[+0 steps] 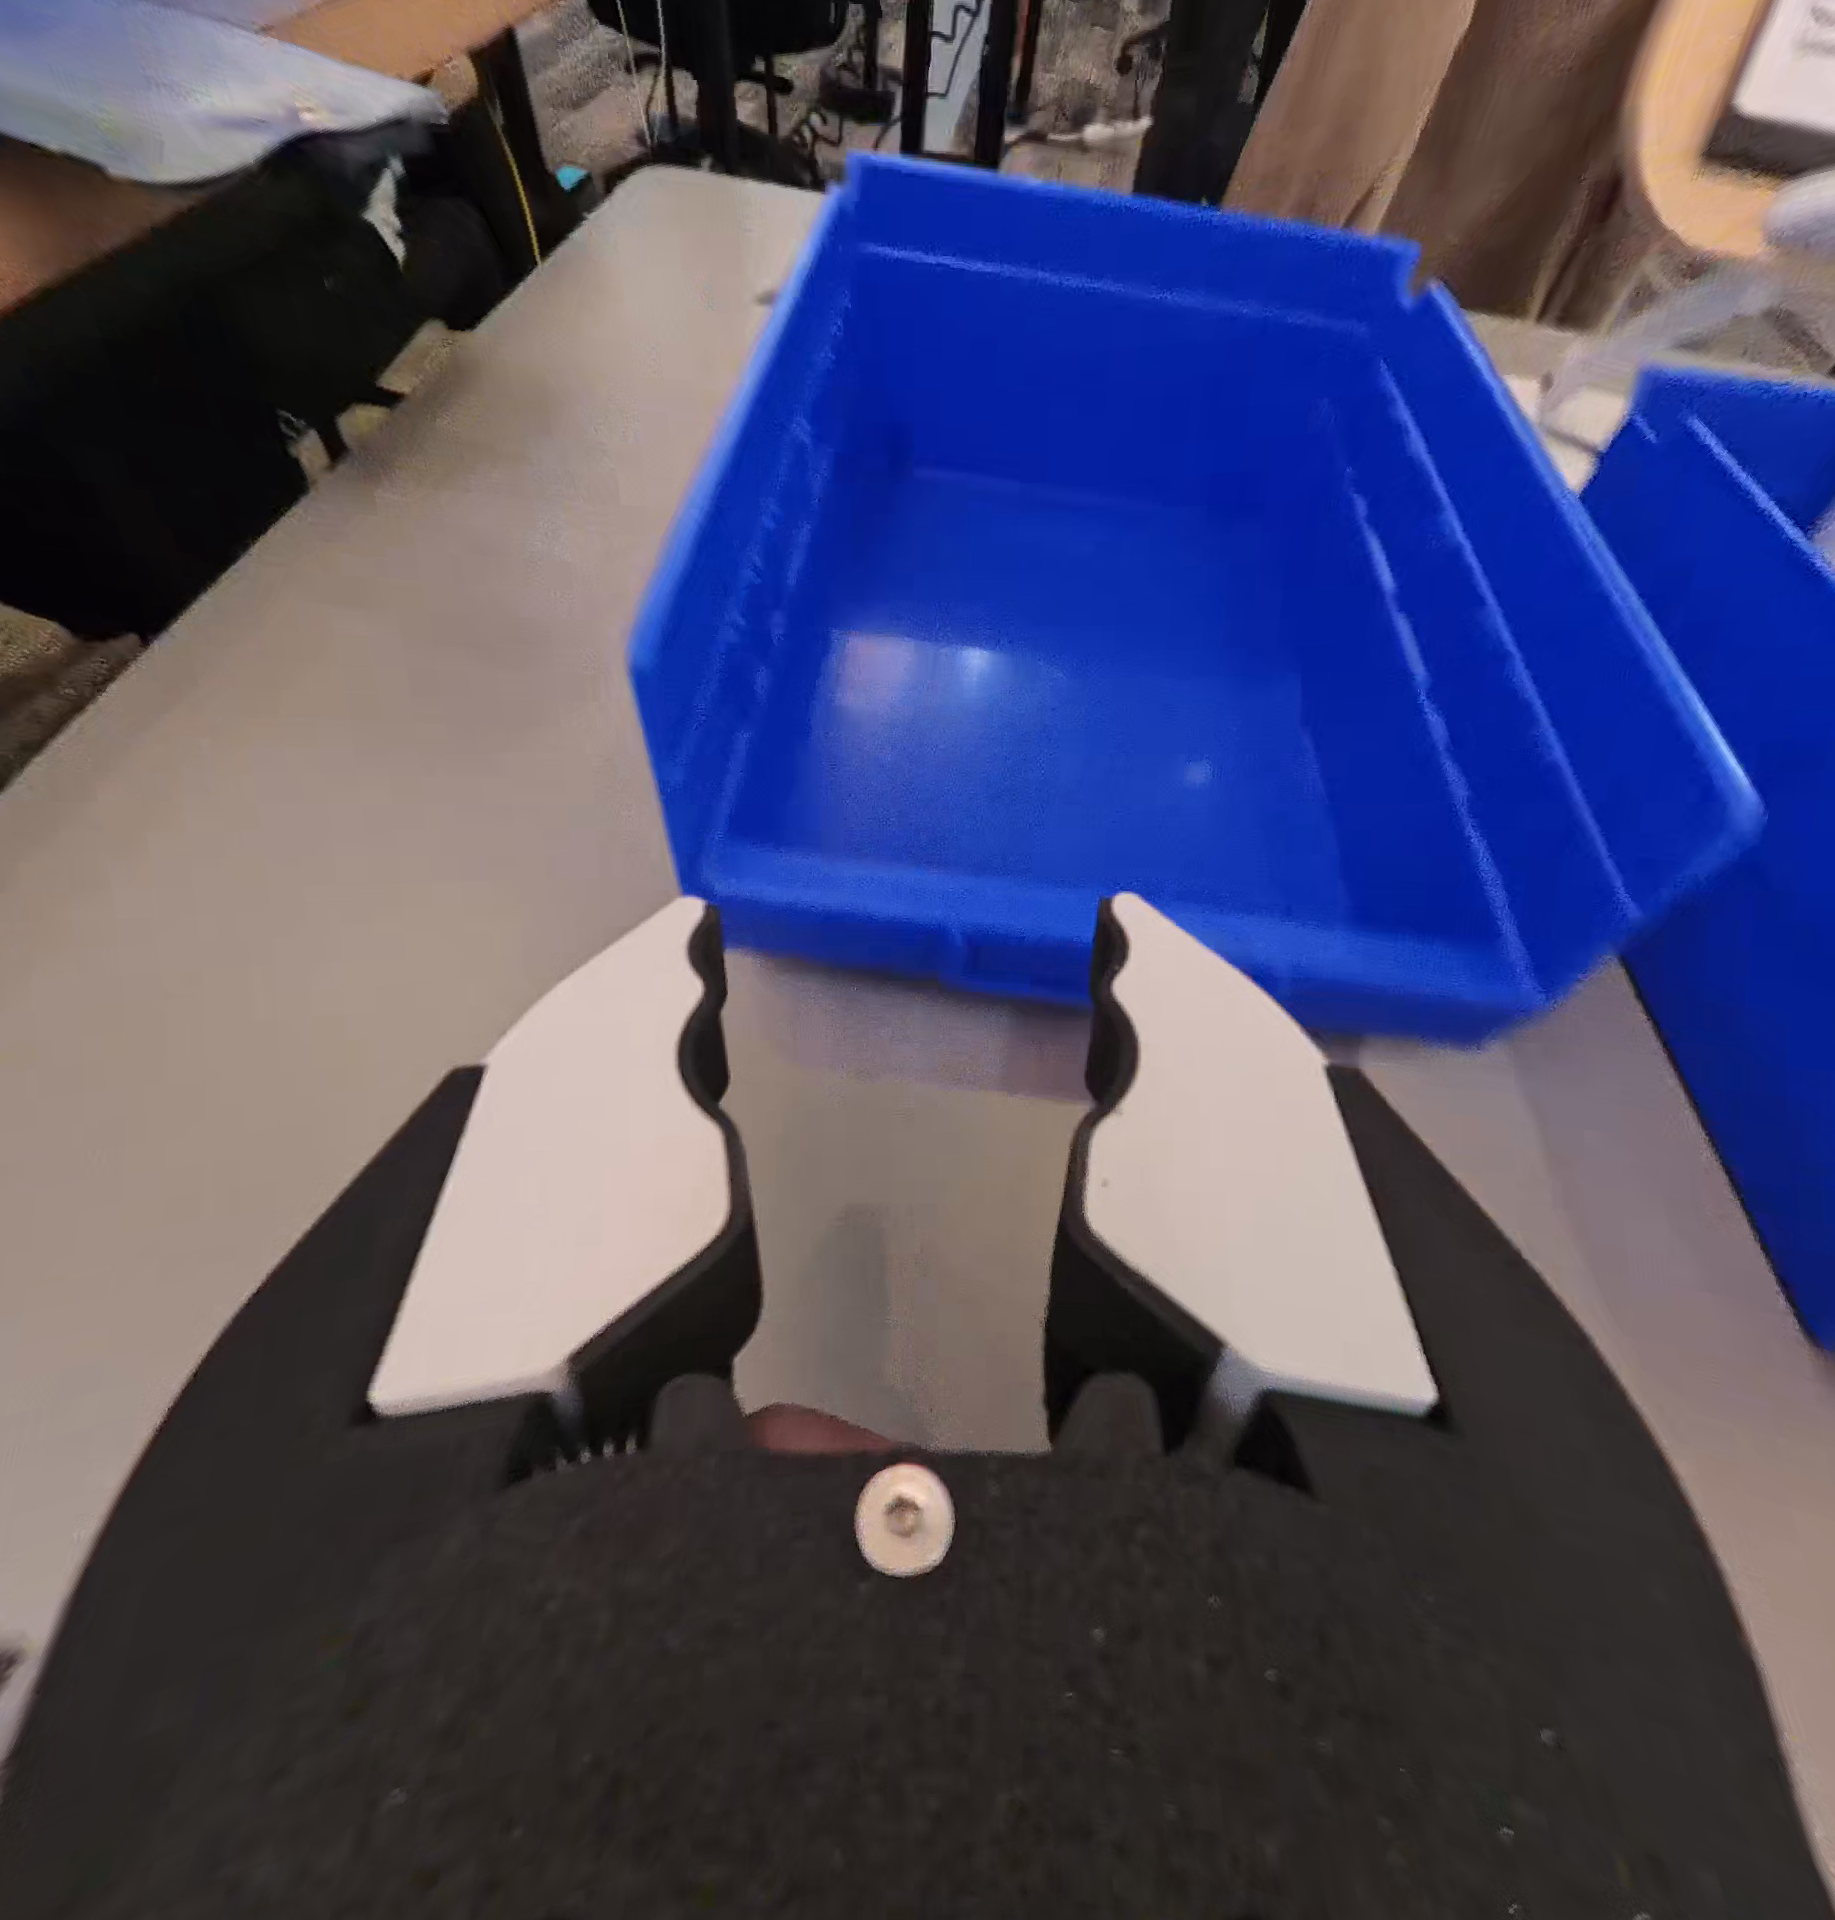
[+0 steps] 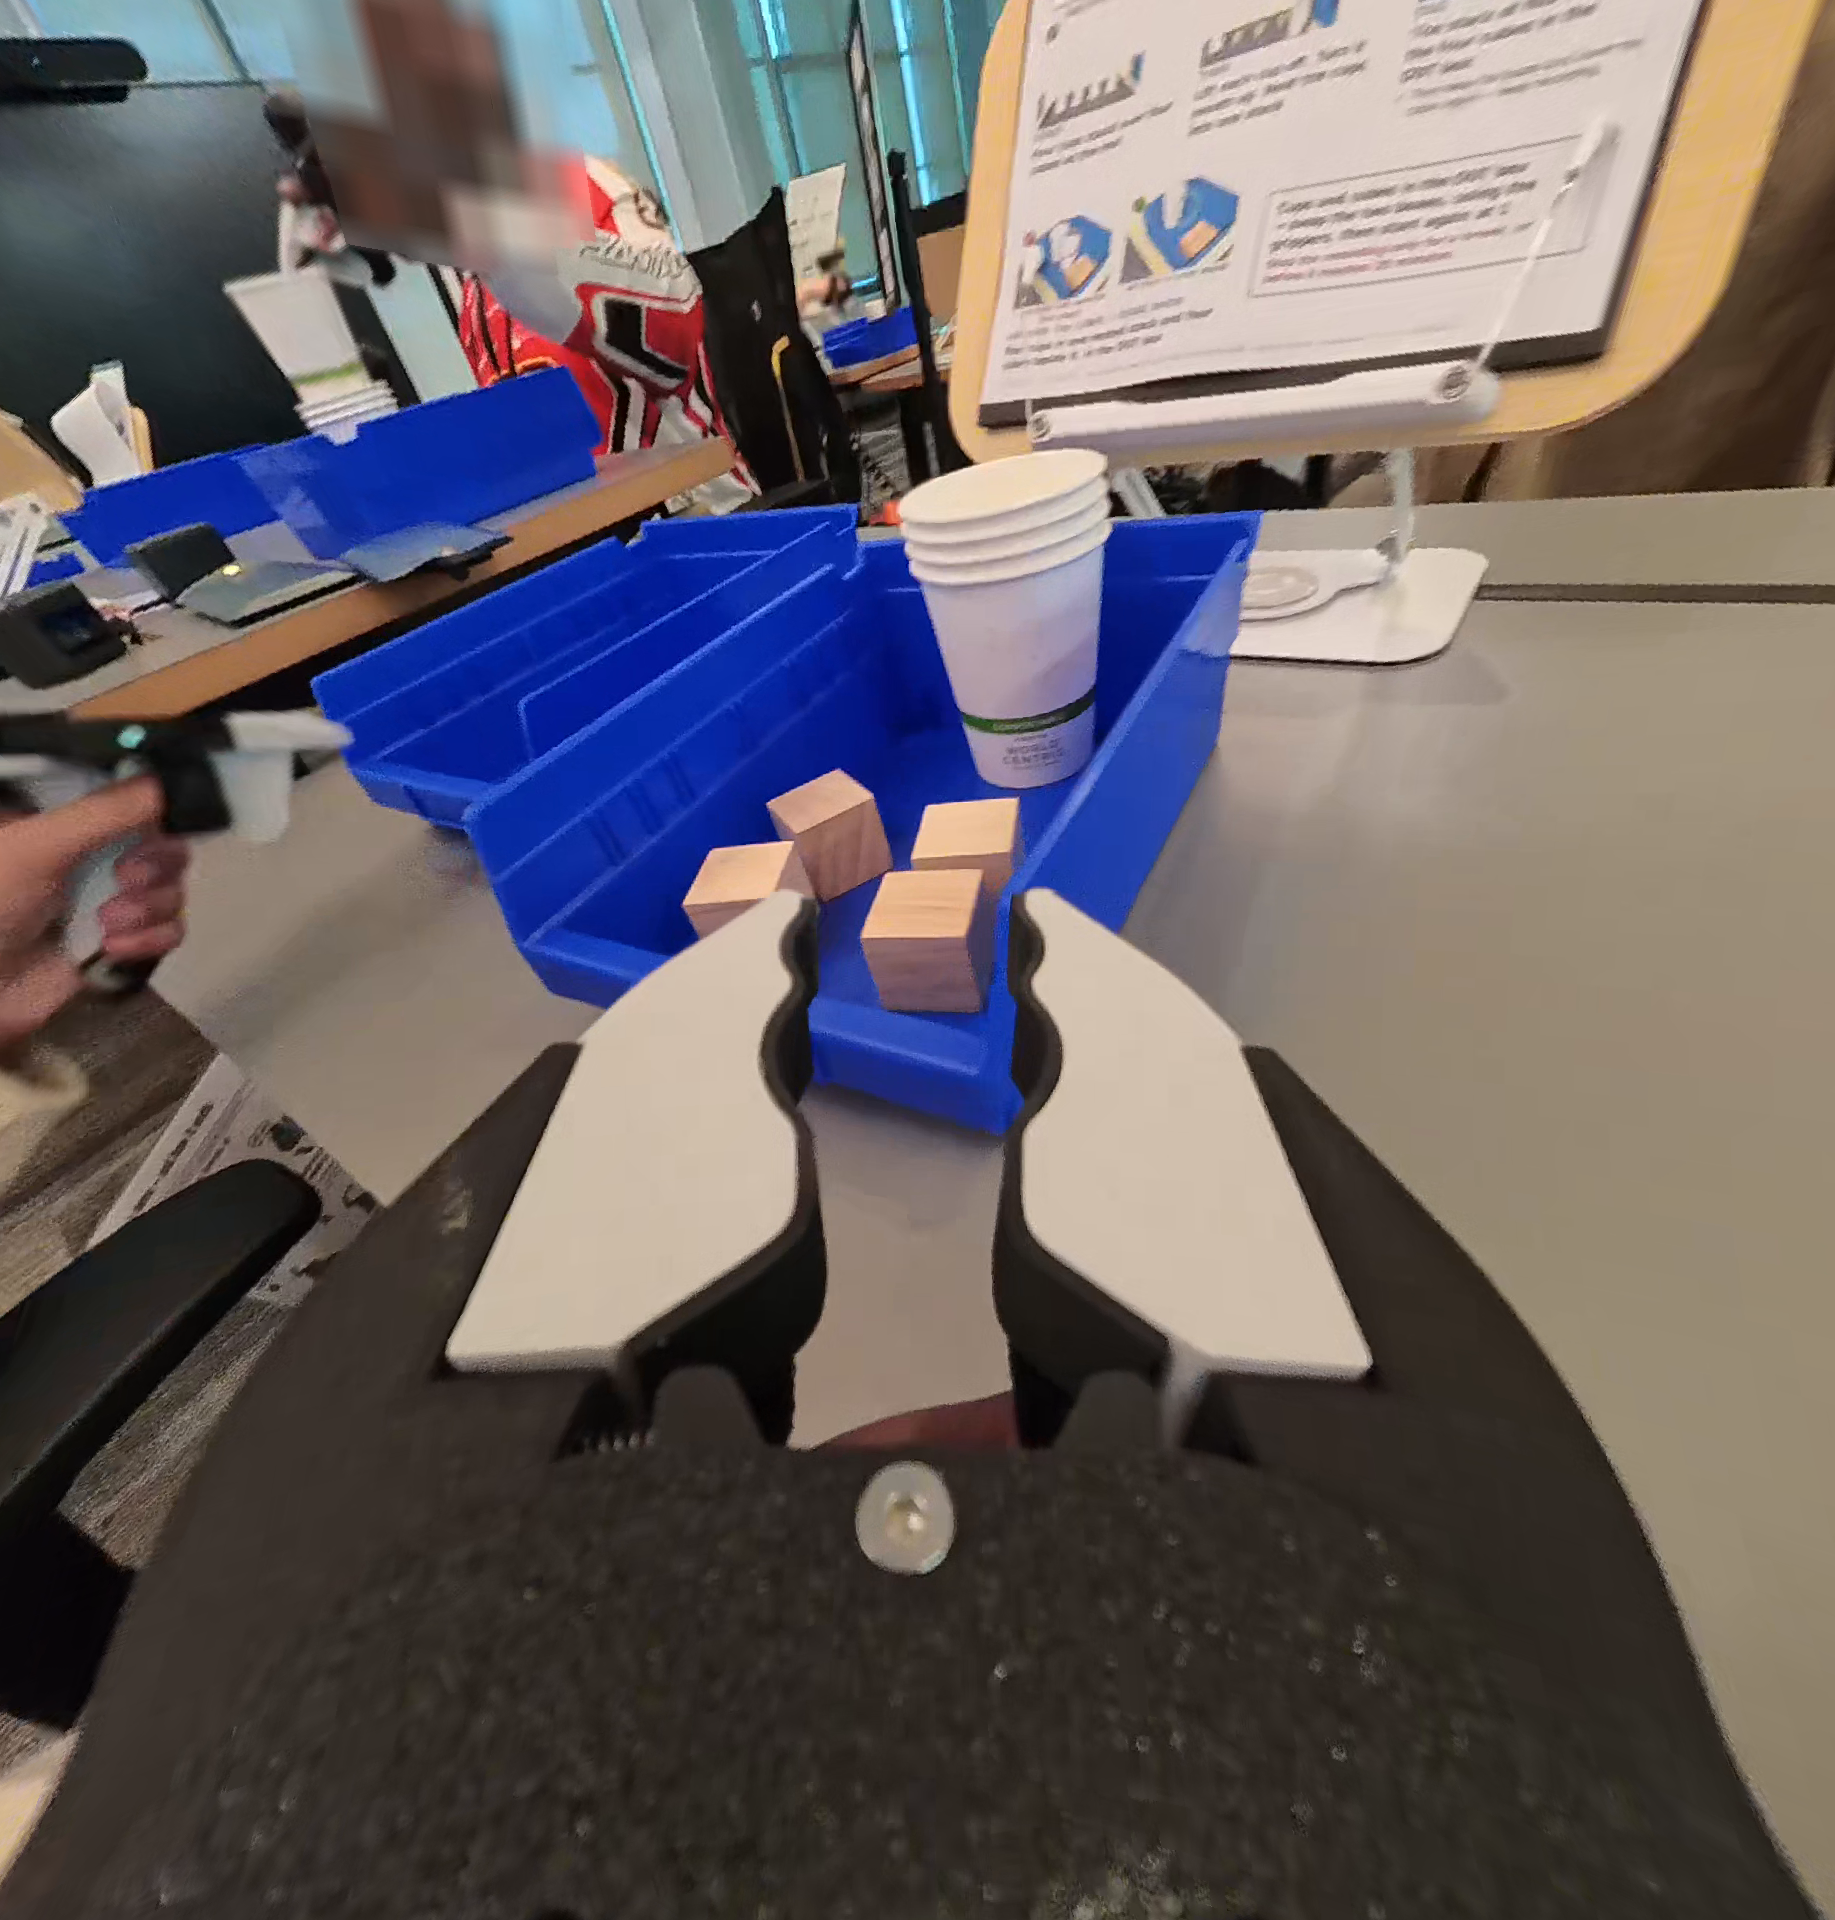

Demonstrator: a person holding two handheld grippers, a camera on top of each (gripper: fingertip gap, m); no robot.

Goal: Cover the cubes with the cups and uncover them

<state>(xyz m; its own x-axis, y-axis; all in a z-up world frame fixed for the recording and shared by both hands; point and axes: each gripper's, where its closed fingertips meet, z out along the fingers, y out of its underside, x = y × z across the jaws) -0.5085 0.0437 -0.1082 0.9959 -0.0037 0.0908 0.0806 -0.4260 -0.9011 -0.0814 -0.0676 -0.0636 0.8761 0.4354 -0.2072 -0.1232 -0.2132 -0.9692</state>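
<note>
Grey table [image 2: 1515, 935] carries everything: the right gripper [image 2: 911, 935] hovers part open and empty at the near edge of a blue bin [image 2: 1152, 790] holding 4 wooden cubes [image 2: 923, 951], with stacked paper cups [image 2: 1017, 613] in its far corner. Left gripper [image 1: 908, 940], spread wide and empty, faces another blue bin [image 1: 1048, 665] beside it; an instruction sheet on a stand [image 2: 1308, 208] rises behind.

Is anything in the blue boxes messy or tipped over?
One wooden cube sits tilted, leaning among the other three in the blue bin. The stack of paper cups looks upright, maybe slightly leaning. The other blue bin is empty.
</note>
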